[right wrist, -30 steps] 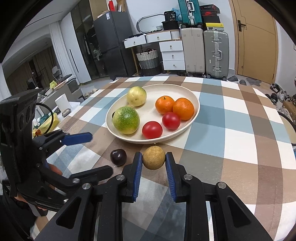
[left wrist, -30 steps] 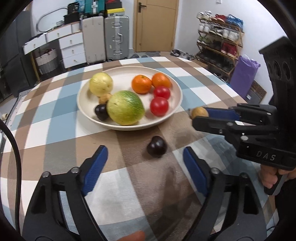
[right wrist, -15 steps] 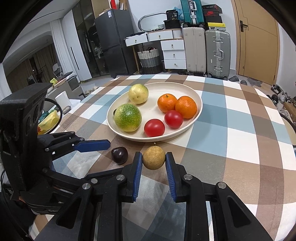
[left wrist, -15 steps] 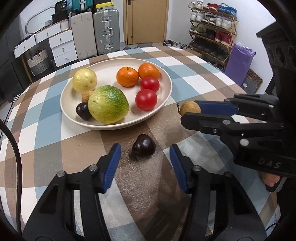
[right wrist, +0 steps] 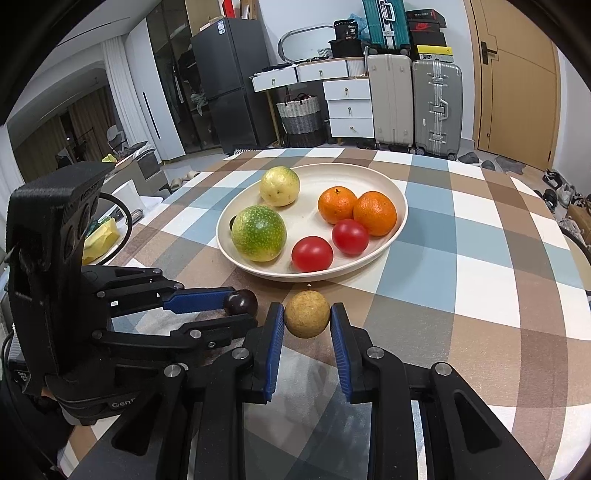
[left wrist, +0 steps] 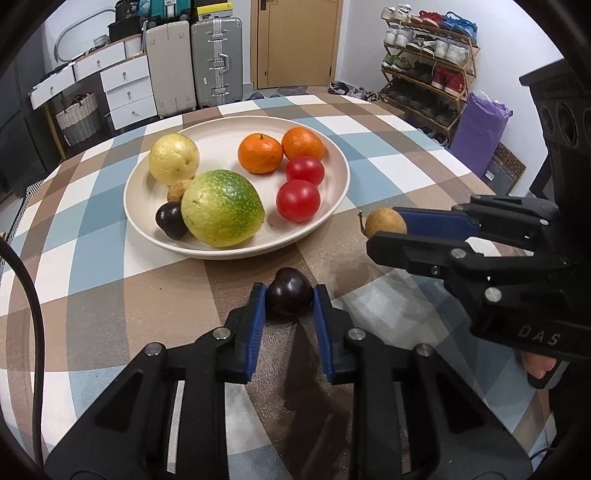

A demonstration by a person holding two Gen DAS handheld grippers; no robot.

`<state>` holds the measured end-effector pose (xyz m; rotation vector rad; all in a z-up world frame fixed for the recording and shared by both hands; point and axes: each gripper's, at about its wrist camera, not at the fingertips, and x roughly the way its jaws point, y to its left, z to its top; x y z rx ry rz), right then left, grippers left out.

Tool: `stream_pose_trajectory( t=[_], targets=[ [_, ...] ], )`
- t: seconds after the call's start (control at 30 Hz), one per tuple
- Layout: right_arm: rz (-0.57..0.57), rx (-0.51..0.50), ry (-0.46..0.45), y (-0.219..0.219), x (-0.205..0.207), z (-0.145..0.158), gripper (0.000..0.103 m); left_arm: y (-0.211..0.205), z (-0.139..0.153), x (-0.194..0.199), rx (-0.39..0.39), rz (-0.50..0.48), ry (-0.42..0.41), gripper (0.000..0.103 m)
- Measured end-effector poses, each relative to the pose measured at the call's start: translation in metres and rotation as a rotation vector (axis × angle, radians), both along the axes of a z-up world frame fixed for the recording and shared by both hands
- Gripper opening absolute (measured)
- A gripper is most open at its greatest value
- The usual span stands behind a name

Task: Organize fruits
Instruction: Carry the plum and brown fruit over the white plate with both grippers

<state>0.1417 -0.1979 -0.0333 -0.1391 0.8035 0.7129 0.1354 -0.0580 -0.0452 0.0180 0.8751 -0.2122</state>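
On the checked tablecloth [left wrist: 110, 280], just before the fruit plate [left wrist: 343, 173], my left gripper [left wrist: 289, 295] has just clamped the dark plum [left wrist: 289, 297]; my right gripper [right wrist: 307, 319] pinches the brown longan [right wrist: 307, 314] (both plate-bound, I reckon).

"DAS" moulded on the black body of the right gripper [left wrist: 384, 232], "Gen" partly readable on the left gripper [right wrist: 242, 308], "36" on a black box [right wrist: 347, 31] atop the drawers

- Worktop [left wrist: 369, 162]: brown, blue and white checks.
- Plate [left wrist: 332, 155]: cream.
- Plum [left wrist: 289, 295]: dark purple.
- Tomatoes [left wrist: 298, 200]: red.
- Gripper pads [right wrist: 275, 341]: blue.
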Motion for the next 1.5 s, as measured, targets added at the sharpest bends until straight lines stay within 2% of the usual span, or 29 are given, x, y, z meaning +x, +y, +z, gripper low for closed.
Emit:
stream_pose_trajectory(
  t=[0.5,0.7,0.97,1.5],
  targets=[
    [-0.013,0.031,-0.021,-0.005,-0.003,0.006,0.026,0.014,0.021,-0.016,-0.025,0.054,-0.108,0.023],
    [-0.021,0.047,-0.033,-0.007,-0.004,0.009,0.026,0.02,0.034,-0.025,-0.061,0.075,-0.173,0.023],
    [-0.023,0.073,-0.041,-0.008,-0.004,0.012,0.026,0.034,0.048,-0.031,-0.096,0.12,-0.218,0.023],
    [-0.064,0.098,-0.074,0.01,0.009,0.032,0.026,0.049,0.06,-0.015,-0.113,0.171,-0.236,0.023]
  ],
)
